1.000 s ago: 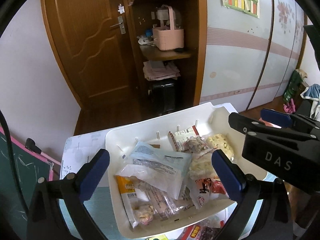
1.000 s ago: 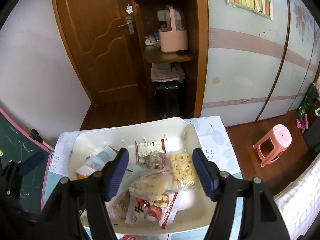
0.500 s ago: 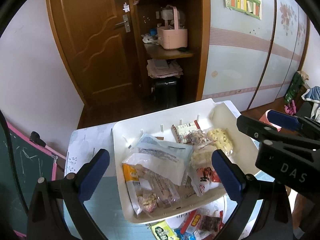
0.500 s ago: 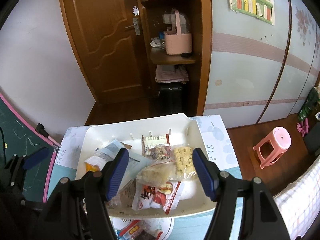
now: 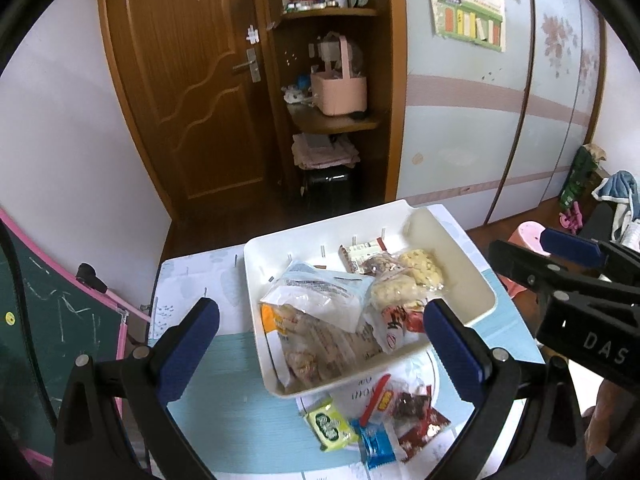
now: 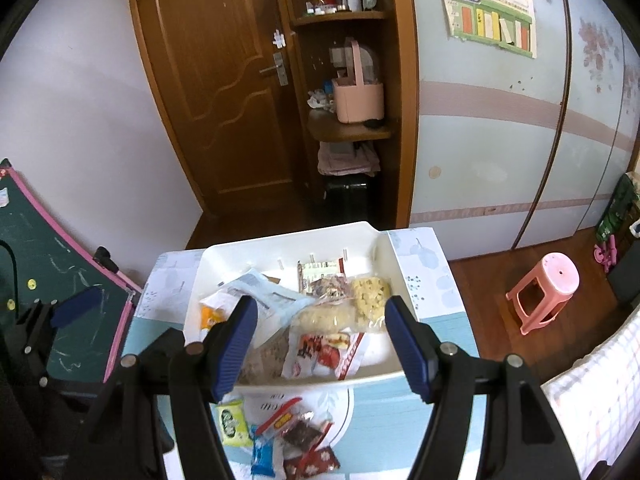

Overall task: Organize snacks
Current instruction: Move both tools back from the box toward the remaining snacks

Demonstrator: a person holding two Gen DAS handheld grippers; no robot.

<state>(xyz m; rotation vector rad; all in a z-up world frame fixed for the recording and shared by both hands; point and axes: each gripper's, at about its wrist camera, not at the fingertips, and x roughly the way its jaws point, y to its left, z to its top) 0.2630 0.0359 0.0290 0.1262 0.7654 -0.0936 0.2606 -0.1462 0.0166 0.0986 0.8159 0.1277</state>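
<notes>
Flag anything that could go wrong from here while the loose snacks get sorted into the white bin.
The white bin is heaped already; packets added on top may slide out. The small snacks overlap closely, so the open right gripper could pinch two at once. The left gripper is also open and hangs close beside it; they might collide.

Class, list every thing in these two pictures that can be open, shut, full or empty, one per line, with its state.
Left tongs: open, holding nothing.
Right tongs: open, holding nothing.
White tray: on the table, holding many snack packets.
Loose snack packets: lying on the table, outside the tray.
Wooden door: shut.
Pink basket: upright on a shelf.
</notes>
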